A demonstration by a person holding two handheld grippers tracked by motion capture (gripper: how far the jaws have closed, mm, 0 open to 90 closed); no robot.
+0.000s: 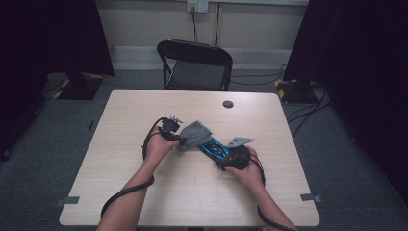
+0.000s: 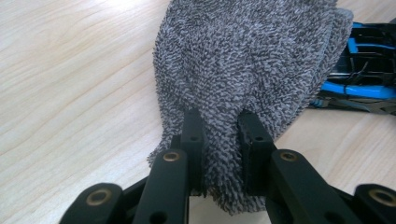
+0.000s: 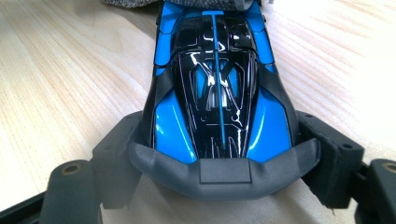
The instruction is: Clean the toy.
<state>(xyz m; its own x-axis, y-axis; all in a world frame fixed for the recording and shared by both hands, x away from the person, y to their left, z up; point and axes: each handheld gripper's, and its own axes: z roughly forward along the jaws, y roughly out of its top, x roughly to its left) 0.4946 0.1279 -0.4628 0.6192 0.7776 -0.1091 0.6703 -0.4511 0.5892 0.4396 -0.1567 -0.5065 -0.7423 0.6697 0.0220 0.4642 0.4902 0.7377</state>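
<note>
Grippers, near: right gripper [image 1: 226, 155] jaws clasp toy car [image 3: 217, 88] at its sides on bench [image 1: 192, 192]; left gripper [image 1: 179, 139] jaws pinch grey cloth [image 2: 247, 60], draped over car's far end. Wiping probably underway; finish undetermined.

Cloth [image 1: 195, 134] draped over car's [image 1: 215, 148] end

Counted on the worktop [image 1: 144, 202]: one grey cloth [image 1: 195, 134], one blue-and-black toy car [image 1: 215, 148], one dark round cap [image 1: 228, 104] at the far edge. Two tongs, left tongs [image 1: 179, 139] and right tongs [image 1: 222, 156], one per hand. Beyond the far side, one black folding chair [image 1: 195, 65]. High on the far wall, one socket [image 1: 197, 5].
</note>
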